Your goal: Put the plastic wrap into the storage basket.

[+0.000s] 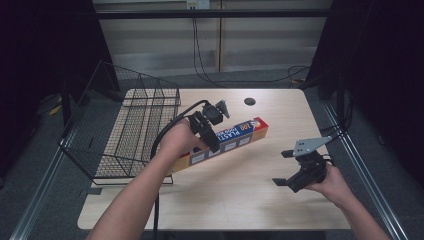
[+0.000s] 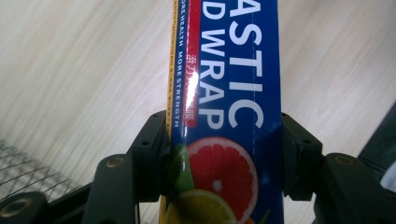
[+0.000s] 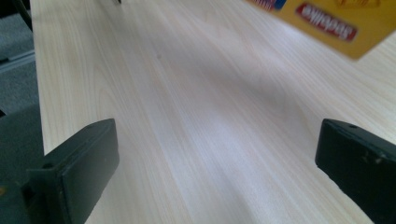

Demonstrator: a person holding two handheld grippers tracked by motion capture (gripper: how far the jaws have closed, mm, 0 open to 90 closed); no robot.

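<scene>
The box of plastic wrap (image 1: 227,142) is already gripped and seems lifted off the table (image 1: 240,200), so the pick-up is judged as done. The placing is still left, probably into the wire basket (image 1: 125,130) just beside it, though this is only a guess. The left gripper (image 1: 207,131) is clamped across the middle of the box, one jaw on each long side. The right gripper (image 1: 290,170) is held apart from the box, its jaws wide open above bare wood.

Plastic wrap box (image 2: 229,93): "ASTIC", "D WRAP", "MORE HEALTH MORE STRENGTH"; high view: "100", "PLAST".
</scene>
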